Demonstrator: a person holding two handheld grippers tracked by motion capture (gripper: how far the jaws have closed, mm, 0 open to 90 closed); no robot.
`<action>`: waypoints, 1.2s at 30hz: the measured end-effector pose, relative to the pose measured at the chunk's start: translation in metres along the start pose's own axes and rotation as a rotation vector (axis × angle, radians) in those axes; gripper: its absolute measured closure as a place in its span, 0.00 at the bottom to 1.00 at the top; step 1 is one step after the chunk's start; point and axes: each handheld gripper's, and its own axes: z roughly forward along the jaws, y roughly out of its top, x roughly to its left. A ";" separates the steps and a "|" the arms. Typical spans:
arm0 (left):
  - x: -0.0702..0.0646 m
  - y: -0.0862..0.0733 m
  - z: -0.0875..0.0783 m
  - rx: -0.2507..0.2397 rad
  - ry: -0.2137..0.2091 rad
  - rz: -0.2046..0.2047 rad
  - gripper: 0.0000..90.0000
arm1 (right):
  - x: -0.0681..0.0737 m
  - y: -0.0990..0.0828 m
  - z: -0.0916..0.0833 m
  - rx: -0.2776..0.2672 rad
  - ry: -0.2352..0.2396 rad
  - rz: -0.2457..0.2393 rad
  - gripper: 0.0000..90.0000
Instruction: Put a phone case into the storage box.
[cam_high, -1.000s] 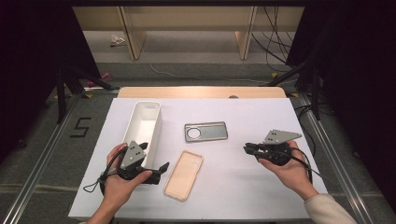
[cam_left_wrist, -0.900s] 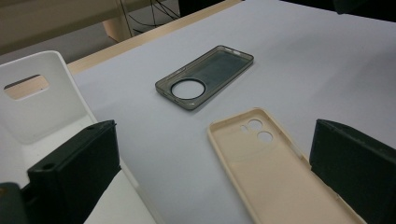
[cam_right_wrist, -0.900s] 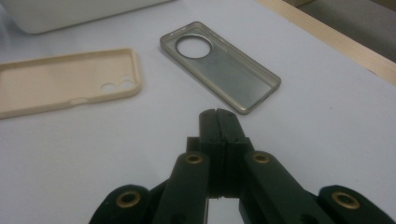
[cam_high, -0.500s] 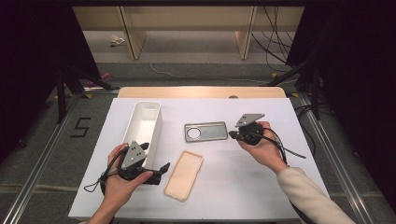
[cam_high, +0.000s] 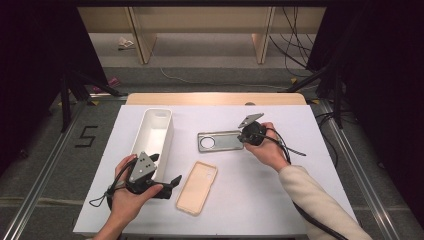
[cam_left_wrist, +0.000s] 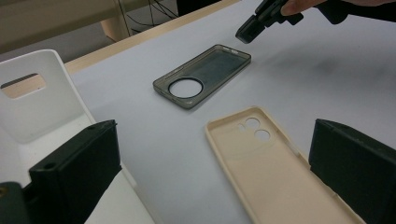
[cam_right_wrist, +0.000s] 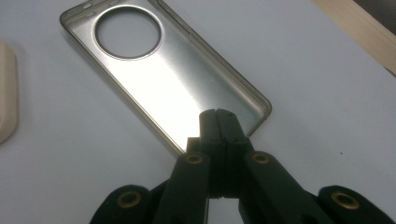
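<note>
Right gripper (cam_right_wrist: 218, 116), jaws pressed together and empty, hovered over the grey translucent phone case's (cam_right_wrist: 163, 70) 5 o'clock end; risk: closed tips shove it away.

My white worktop (cam_high: 310, 200) has a pale wooden strip (cam_high: 215, 98) running along its far edge. Off its left edge, a black figure 5 (cam_high: 86, 136) is marked on the grey floor, and a metal rail (cam_high: 40, 190) runs alongside that edge. Beyond the far edge stand two wooden uprights (cam_high: 140, 40) of some light-coloured furniture, with a small scrap (cam_high: 126, 44) lying on the floor beside the left one. A thin white cable (cam_high: 185, 77) curls across the floor there. Black cables (cam_high: 295, 30) hang past the far right corner. Black stand legs (cam_high: 75, 85) splay out past the far left corner, with another set past the far right one.
</note>
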 end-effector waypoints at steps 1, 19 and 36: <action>0.000 0.000 0.000 0.000 0.002 -0.001 0.02 | -0.002 -0.001 0.004 0.018 -0.003 0.002 1.00; 0.001 -0.001 0.001 -0.002 0.002 -0.008 0.02 | -0.006 0.003 0.016 0.080 0.031 -0.007 1.00; 0.001 -0.001 0.000 -0.001 0.004 -0.007 0.02 | 0.000 0.000 0.025 0.153 0.050 -0.026 1.00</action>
